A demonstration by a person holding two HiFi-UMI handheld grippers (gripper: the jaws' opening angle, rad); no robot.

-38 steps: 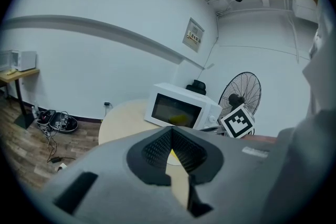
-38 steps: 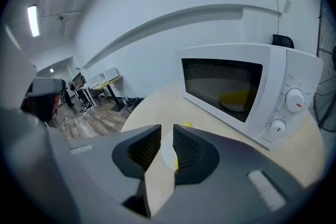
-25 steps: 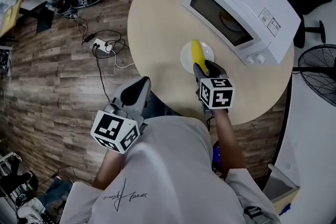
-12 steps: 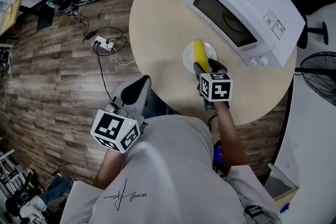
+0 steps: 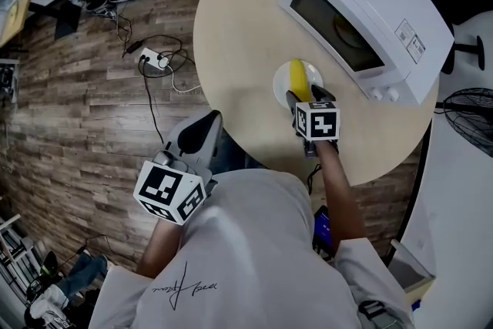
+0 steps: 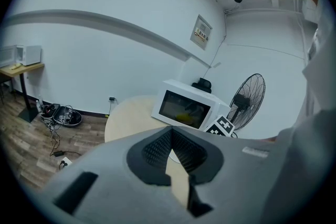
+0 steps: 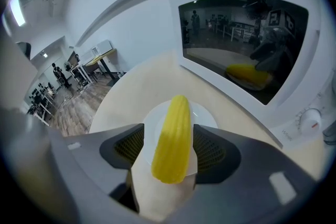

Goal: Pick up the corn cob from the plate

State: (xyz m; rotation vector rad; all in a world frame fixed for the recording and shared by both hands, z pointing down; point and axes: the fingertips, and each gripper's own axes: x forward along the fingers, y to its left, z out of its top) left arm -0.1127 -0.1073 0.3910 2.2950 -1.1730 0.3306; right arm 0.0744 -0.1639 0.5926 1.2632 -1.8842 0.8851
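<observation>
A yellow corn cob [image 5: 297, 75] lies on a small white plate [image 5: 281, 84] on the round table, in front of the microwave. My right gripper [image 5: 303, 97] is lowered over the cob's near end. In the right gripper view the corn cob [image 7: 173, 136] lies lengthwise between the two dark pads of my right gripper [image 7: 169, 147], which are opening; a gap shows on the left side, and the plate [image 7: 203, 116] lies under it. My left gripper [image 5: 202, 132] hangs off the table's near edge, tips together with nothing in them, as the left gripper view [image 6: 170, 134] also shows.
A white microwave [image 5: 362, 11] with its door closed stands on the pale table [image 5: 239, 35] just behind the plate; something yellow [image 7: 247, 75] shows through its window. A fan [image 5: 471, 108] stands at the right. Cables and a power strip [image 5: 152, 58] lie on the wooden floor.
My right gripper has sunk toward the plate and its jaws have spread around the cob's near end. The left gripper has stayed where it was.
</observation>
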